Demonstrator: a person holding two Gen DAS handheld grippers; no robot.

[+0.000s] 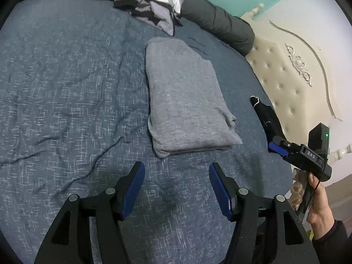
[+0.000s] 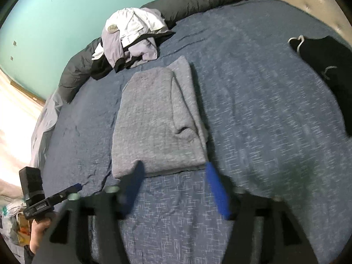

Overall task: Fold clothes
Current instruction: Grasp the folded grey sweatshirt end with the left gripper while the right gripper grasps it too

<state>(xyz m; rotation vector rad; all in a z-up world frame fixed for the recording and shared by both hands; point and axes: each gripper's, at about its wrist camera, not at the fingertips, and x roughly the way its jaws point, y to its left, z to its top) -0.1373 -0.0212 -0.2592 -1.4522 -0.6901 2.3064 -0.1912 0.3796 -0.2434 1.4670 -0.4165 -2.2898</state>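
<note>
You are holding the left gripper (image 1: 177, 189) and right gripper (image 2: 173, 189) empty, jaws apart, below the folded grey garment (image 1: 187, 101) at centre frame. Be reaching next for the 1 unfolded pile (image 1: 151, 2), upper centre.

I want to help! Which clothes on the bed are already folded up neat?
The grey garment in the middle of the blue bedspread is a flat, tidy rectangle. The white and lilac pile behind it is crumpled.
</note>
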